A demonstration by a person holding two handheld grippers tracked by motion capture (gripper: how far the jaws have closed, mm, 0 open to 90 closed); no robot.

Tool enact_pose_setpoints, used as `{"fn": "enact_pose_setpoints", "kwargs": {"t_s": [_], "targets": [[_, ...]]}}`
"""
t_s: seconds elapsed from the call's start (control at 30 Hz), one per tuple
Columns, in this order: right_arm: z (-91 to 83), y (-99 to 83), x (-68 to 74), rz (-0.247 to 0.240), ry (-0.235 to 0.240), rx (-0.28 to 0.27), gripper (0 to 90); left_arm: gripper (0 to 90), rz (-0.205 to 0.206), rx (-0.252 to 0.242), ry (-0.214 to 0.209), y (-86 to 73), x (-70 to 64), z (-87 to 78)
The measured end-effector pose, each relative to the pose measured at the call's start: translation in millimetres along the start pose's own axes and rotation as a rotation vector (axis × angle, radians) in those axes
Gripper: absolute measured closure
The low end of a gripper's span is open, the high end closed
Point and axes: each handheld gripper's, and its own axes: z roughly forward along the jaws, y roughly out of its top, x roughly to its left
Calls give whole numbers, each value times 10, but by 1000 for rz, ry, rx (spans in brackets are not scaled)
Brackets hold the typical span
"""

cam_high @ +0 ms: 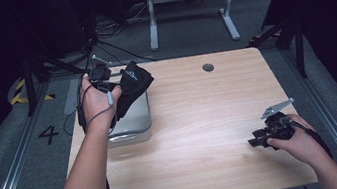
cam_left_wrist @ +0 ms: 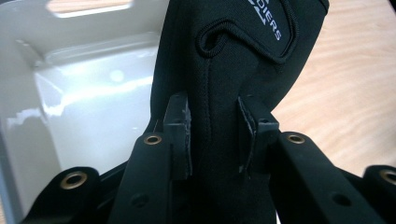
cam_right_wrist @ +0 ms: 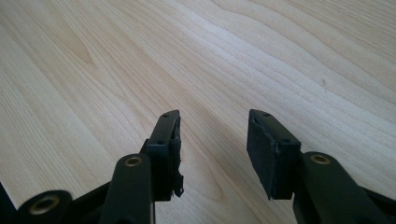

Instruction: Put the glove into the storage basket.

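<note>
Far-left edge of the high view first: I see grey floor with a painted number 4 (cam_high: 48,134) and a yellow-and-black hazard stripe (cam_high: 18,91) beside the counter (cam_high: 200,120).

Left claw (cam_high: 116,88): raised over the counter's left rear corner, in the person's left hand (cam_high: 95,99). I note it is clamped on a black glove (cam_high: 131,87). In the left gripper view both pads press into the fabric from either side, with the glove (cam_left_wrist: 224,107) filling the gap between the jaws and running up past them. White lettering shows near its top; I cannot read the whole word.

Tray (cam_high: 140,124): a pale grey metal one, sitting on the counter directly under the glove. The glove hangs above it, lower end over the tray's opening; I cannot tell whether it touches the tray. In the left gripper view the tray's (cam_left_wrist: 84,93) shiny inner wall lies behind and to the left of the glove, bare wood to the right.

Centre: bare wood, with a small round grommet (cam_high: 208,67) near the far edge.

Right claw (cam_high: 259,140): low at the counter's right front, in the right hand (cam_high: 300,143), well apart from the glove. Its jaws stand apart with nothing between them; in the right gripper view (cam_right_wrist: 212,140) I see wood grain in the gap.
</note>
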Motion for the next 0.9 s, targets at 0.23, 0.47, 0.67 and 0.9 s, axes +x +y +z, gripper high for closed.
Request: {"fn": "enact_pose_setpoints", "kwargs": {"t_s": [0.23, 0.47, 0.67, 0.9], "targets": [[22, -5, -6, 5, 2, 6, 554, 682, -52, 33, 63, 54, 121, 184], [29, -9, -10, 6, 4, 6, 550, 682, -108, 37, 108, 44, 219, 361], [36, 0, -3, 3, 4, 4, 546, 680, -131, 100, 147, -22, 311, 531], [30, 11, 20, -6, -3, 1, 545, 680, -151, 127, 151, -66, 386, 655]]}}
